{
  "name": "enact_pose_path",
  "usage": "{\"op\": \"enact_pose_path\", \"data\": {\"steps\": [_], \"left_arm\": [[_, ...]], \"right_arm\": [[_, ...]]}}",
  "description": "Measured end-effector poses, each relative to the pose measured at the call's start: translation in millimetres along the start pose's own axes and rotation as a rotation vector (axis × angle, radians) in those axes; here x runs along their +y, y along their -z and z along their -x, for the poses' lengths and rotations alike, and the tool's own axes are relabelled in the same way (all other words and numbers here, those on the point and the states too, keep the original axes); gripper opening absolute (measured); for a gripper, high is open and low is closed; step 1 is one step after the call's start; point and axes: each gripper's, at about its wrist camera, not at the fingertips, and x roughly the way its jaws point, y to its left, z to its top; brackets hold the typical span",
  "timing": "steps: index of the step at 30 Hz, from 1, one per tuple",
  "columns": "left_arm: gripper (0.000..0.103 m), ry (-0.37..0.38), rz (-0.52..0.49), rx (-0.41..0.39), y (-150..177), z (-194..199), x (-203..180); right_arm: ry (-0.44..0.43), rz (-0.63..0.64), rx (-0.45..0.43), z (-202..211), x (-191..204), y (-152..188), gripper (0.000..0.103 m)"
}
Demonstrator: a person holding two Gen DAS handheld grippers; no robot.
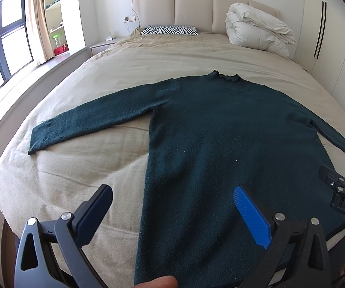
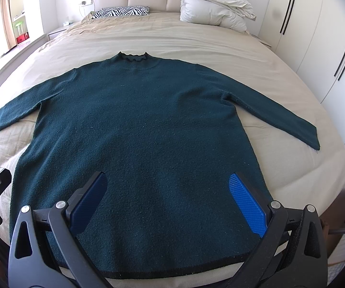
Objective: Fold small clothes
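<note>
A dark green long-sleeved sweater (image 1: 220,129) lies flat on the beige bed, collar toward the headboard and both sleeves spread out. It fills the right wrist view (image 2: 143,124). My left gripper (image 1: 172,196) is open and empty, above the sweater's lower left edge. My right gripper (image 2: 167,187) is open and empty, above the sweater's lower middle near the hem. The right gripper also shows at the right edge of the left wrist view (image 1: 340,175).
The bed (image 1: 76,172) has a beige sheet. A zebra-print pillow (image 1: 170,30) and a folded white duvet (image 1: 258,30) lie at the headboard. A window and shelves stand to the left, white wardrobes (image 2: 316,36) to the right.
</note>
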Motion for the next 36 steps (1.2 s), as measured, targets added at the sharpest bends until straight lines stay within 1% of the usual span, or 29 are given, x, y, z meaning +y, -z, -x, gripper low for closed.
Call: {"op": "enact_pose_path", "data": {"steps": [8, 13, 17, 18, 20, 22, 25, 29, 30, 31, 32, 33, 34, 35, 36], "left_arm": [[0.103, 0.022, 0.004, 0.0, 1, -1, 4], [0.103, 0.052, 0.014, -0.003, 2, 0, 8], [0.103, 0.077, 0.012, -0.029, 4, 5, 16], [0.103, 0.089, 0.01, -0.032, 5, 6, 19], [0.103, 0.141, 0.028, -0.036, 3, 8, 32], [0.103, 0.192, 0.08, -0.054, -1, 11, 51], [0.103, 0.216, 0.156, -0.097, -14, 15, 86], [0.103, 0.223, 0.302, -0.197, -30, 21, 140], [0.103, 0.241, 0.344, -0.23, -31, 21, 154], [0.103, 0.277, 0.383, -0.253, -30, 19, 167], [0.103, 0.306, 0.421, -0.251, -28, 15, 180], [0.103, 0.316, 0.447, -0.232, -26, 11, 189], [0.103, 0.304, 0.471, -0.194, -23, 5, 197], [0.103, 0.298, 0.503, -0.133, -20, -3, 206], [0.103, 0.333, 0.543, -0.088, -16, -12, 216]], "right_arm": [[0.001, 0.004, 0.003, -1, 2, 0, 0.103], [-0.001, 0.003, 0.008, -4, 4, -1, 0.103], [-0.012, -0.009, 0.01, -7, 5, -2, 0.103], [-0.019, -0.011, 0.009, -7, 6, -3, 0.103], [-0.036, -0.012, -0.005, -5, 8, -5, 0.103], [-0.059, -0.012, -0.04, 1, 12, -7, 0.103], [-0.108, -0.022, -0.112, 13, 16, -14, 0.103], [-0.194, -0.055, -0.204, 29, 23, -26, 0.103], [-0.21, -0.06, -0.226, 33, 26, -30, 0.103], [-0.224, -0.064, -0.245, 37, 29, -33, 0.103], [-0.234, -0.065, -0.258, 40, 33, -37, 0.103], [-0.246, -0.065, -0.268, 43, 37, -40, 0.103], [-0.258, -0.064, -0.275, 45, 41, -44, 0.103], [-0.269, -0.062, -0.281, 47, 46, -47, 0.103], [-0.279, -0.06, -0.283, 49, 50, -49, 0.103]]}}
